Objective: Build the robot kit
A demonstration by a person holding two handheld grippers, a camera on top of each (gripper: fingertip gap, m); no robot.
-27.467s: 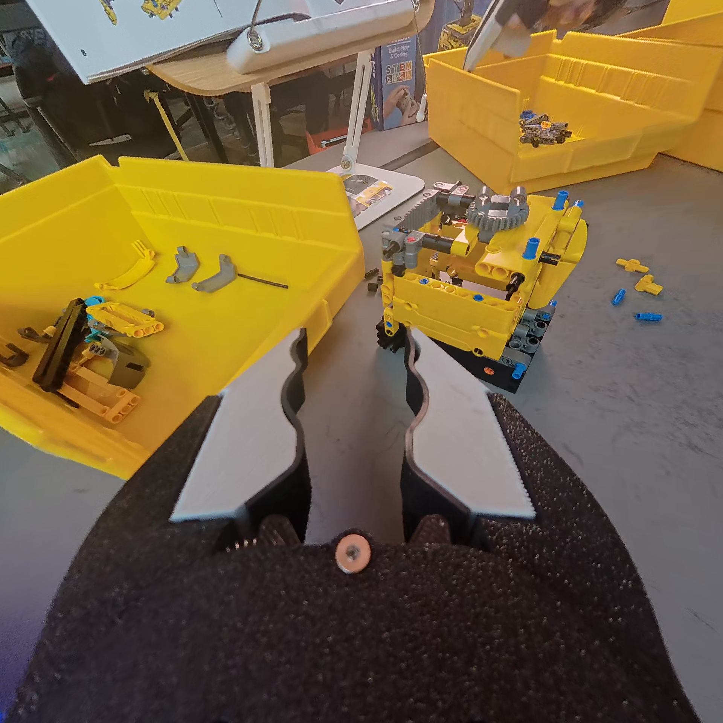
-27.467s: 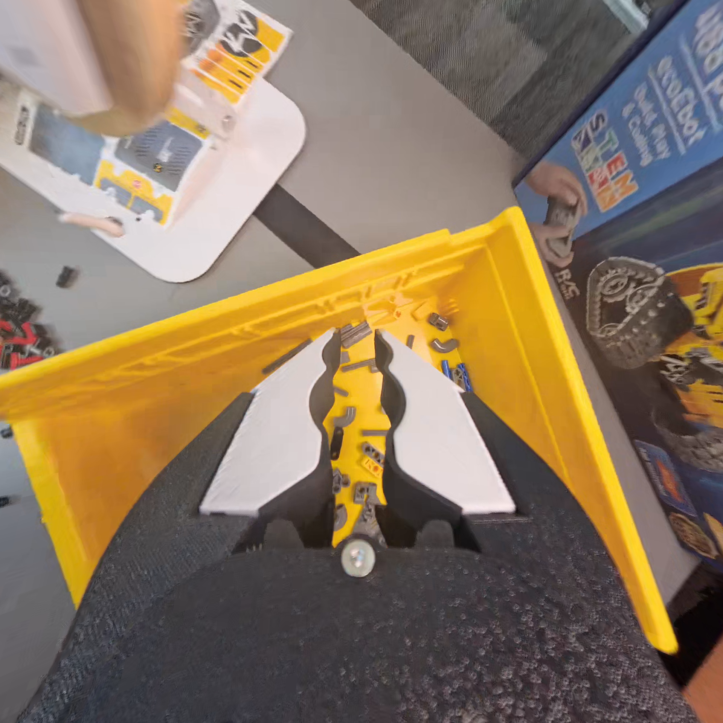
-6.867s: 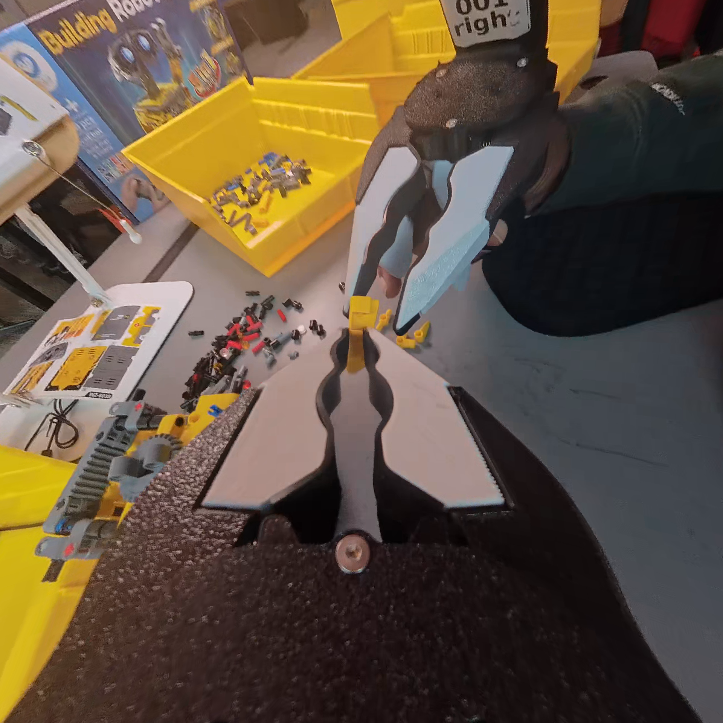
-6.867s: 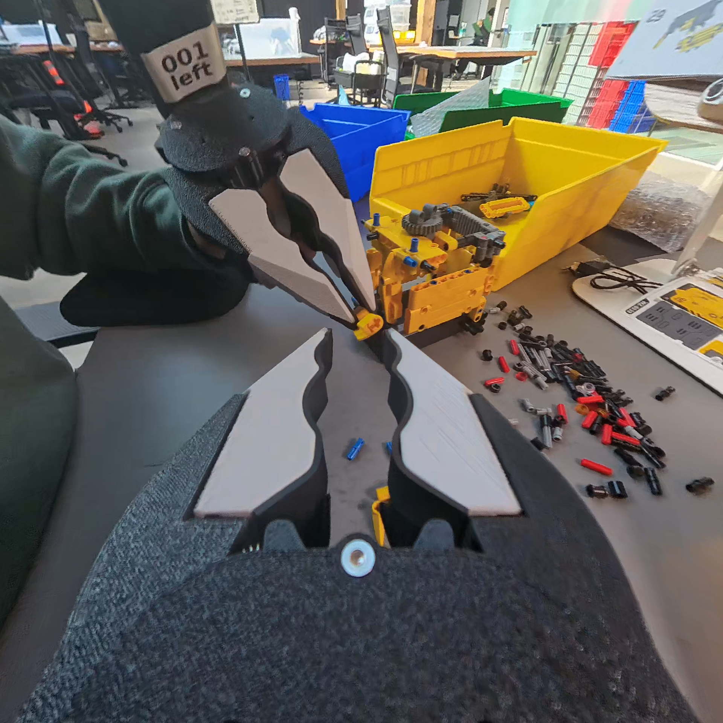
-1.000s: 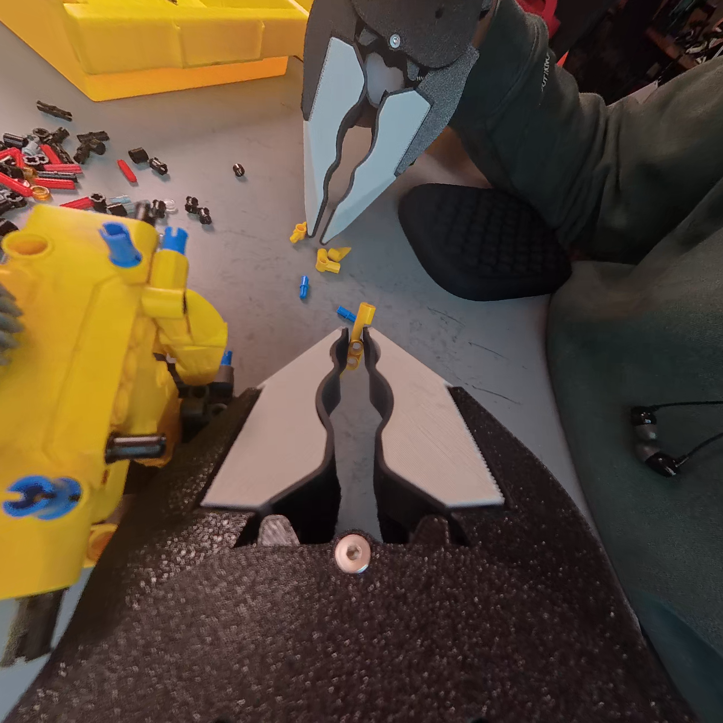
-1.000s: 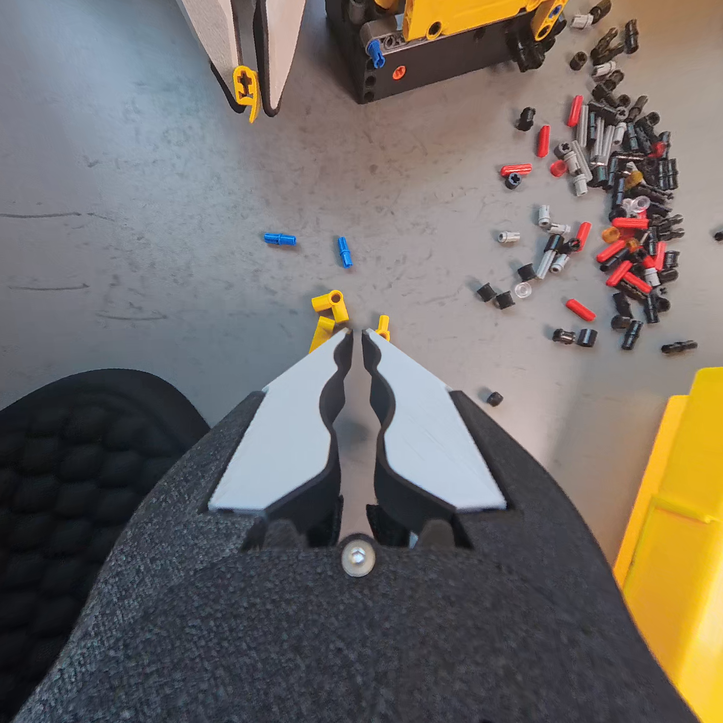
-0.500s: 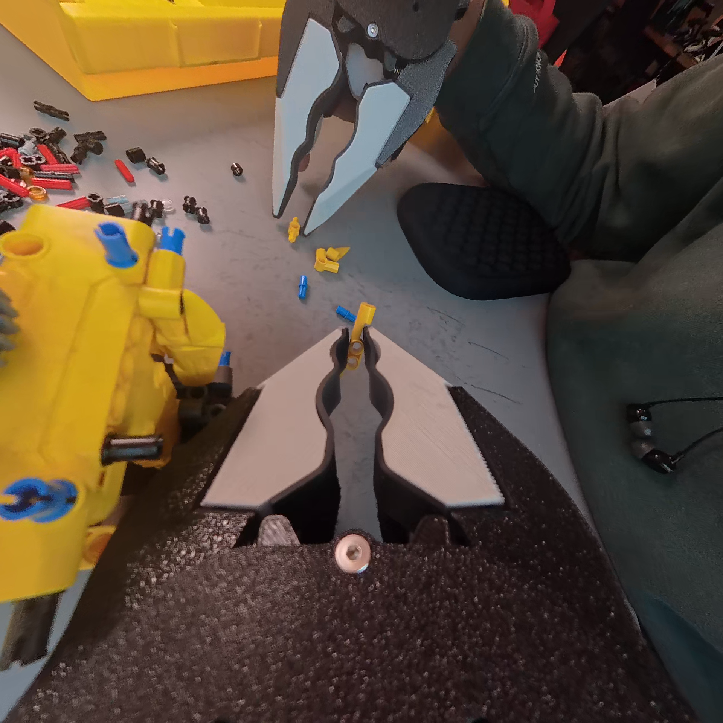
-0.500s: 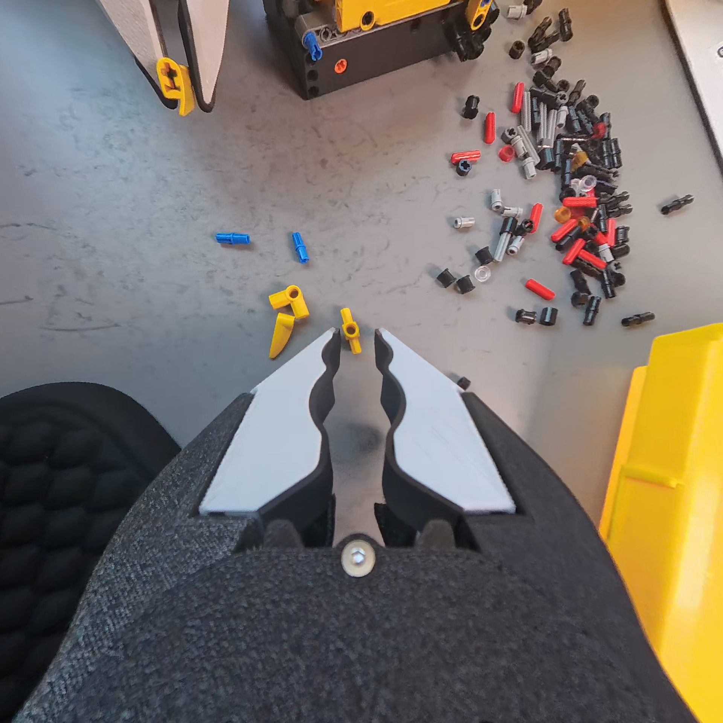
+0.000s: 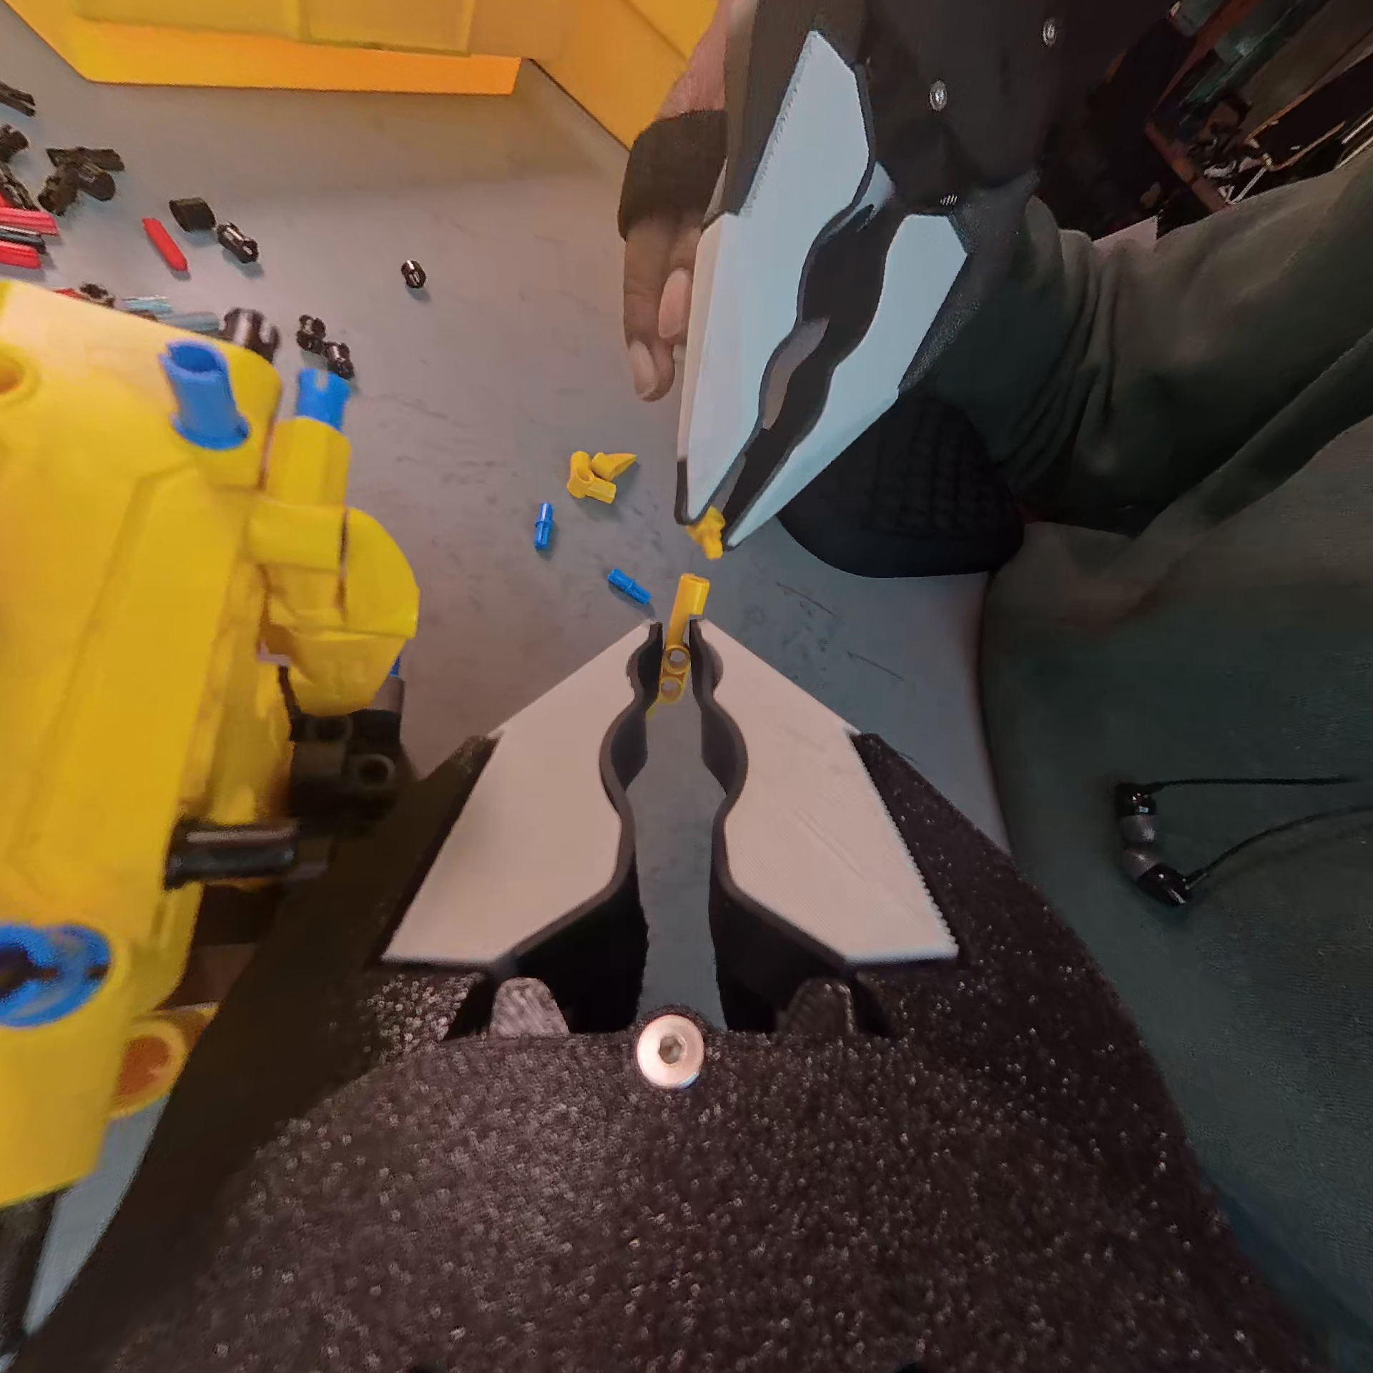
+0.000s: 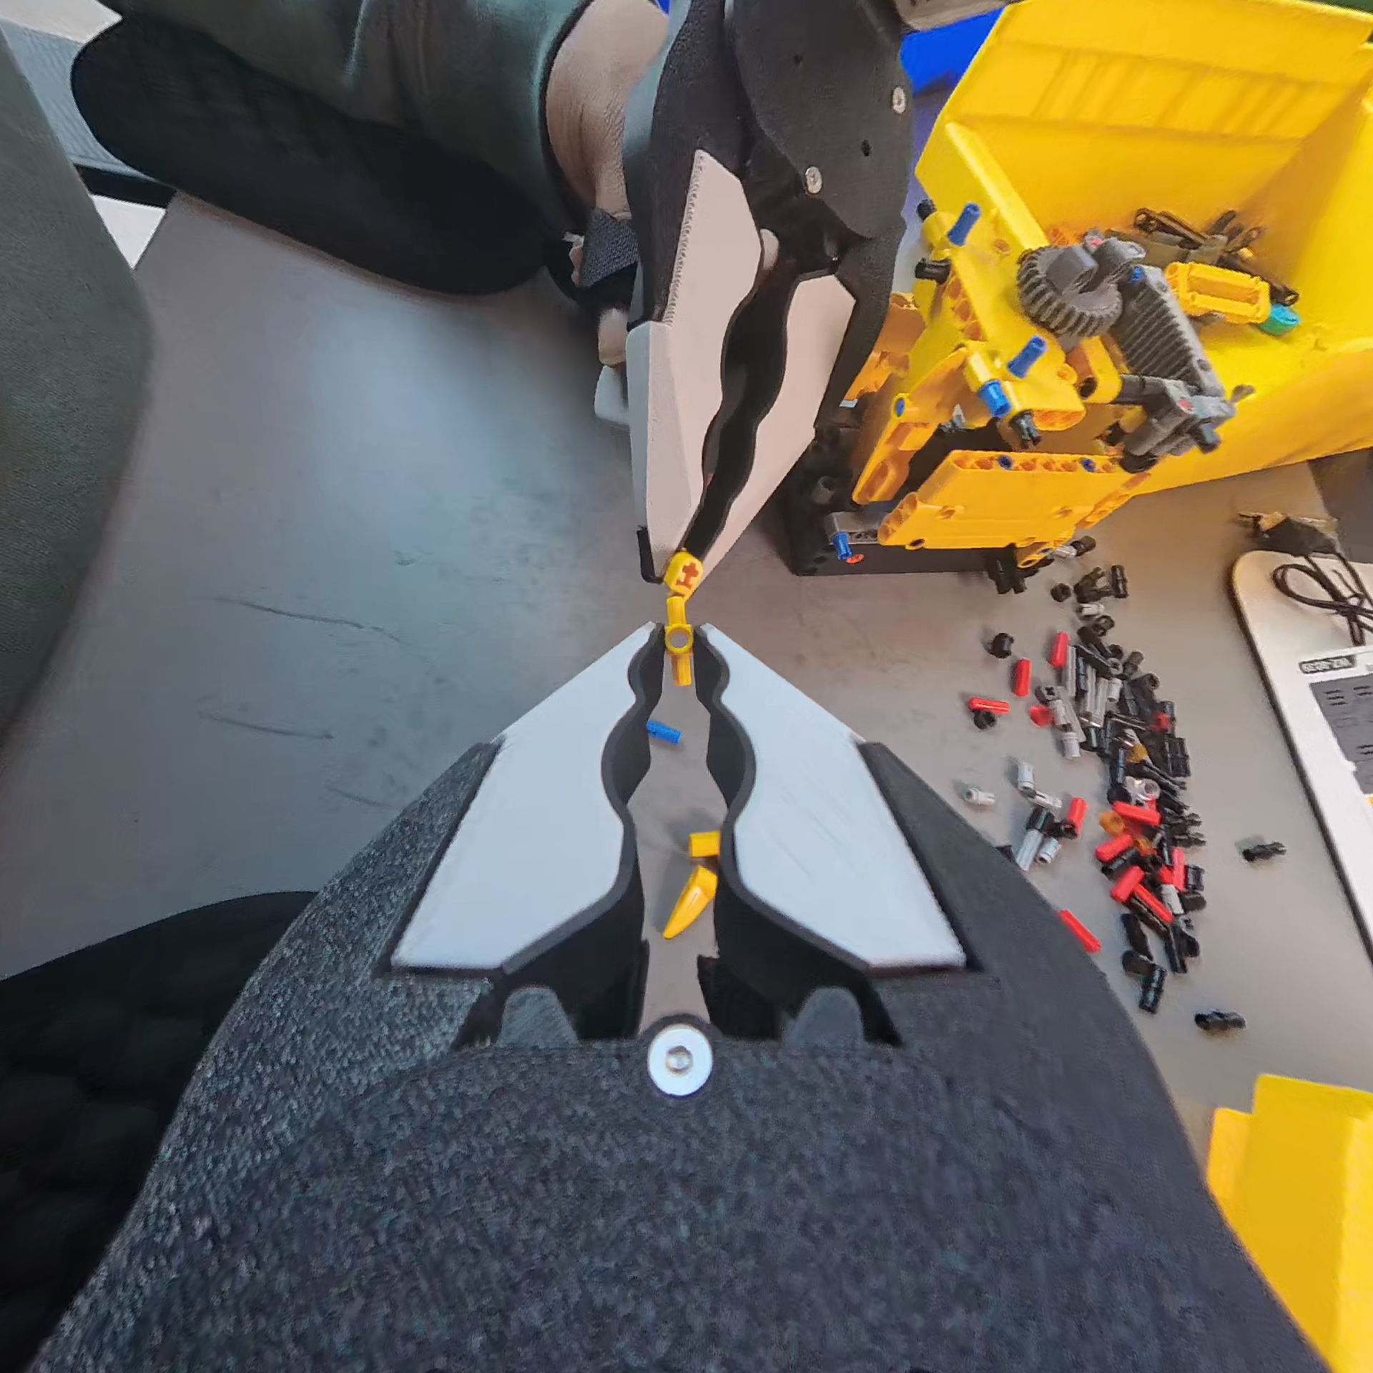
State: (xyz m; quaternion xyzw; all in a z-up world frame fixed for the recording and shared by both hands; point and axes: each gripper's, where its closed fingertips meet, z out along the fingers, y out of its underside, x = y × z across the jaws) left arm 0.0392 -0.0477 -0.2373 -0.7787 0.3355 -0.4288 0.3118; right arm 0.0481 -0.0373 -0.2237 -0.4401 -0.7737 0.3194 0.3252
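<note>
My left gripper [image 9: 674, 631] is shut on a small yellow connector beam [image 9: 680, 639] with holes, held above the grey table. My right gripper [image 10: 677, 631] is shut on a small yellow axle connector [image 10: 678, 643] lifted off the table. The two grippers face each other tip to tip, their pieces a short gap apart. The right gripper shows in the left wrist view [image 9: 709, 524] with its yellow piece [image 9: 706, 535]; the left gripper shows in the right wrist view [image 10: 672, 568] with its beam end [image 10: 683, 573]. A yellow brick-built vehicle model [image 9: 134, 594] stands left of my left gripper.
Loose yellow pieces [image 9: 594, 475] and blue pins [image 9: 544, 524] lie on the table [image 10: 334, 520]. A pile of red, black and grey pins [image 10: 1114, 758] lies right. Yellow bins [image 10: 1189, 111] stand behind the model [image 10: 1040, 409]. A white instruction stand base [image 10: 1322, 706], earphones [image 9: 1148, 854] and a dark sleeve [image 9: 1151, 371] are nearby. Less than 4 cm separates the two grippers' tips.
My right gripper closed on the yellow axle connector, lifted it from the table and swung up to face my left gripper. The left gripper kept its hold on the beam.
</note>
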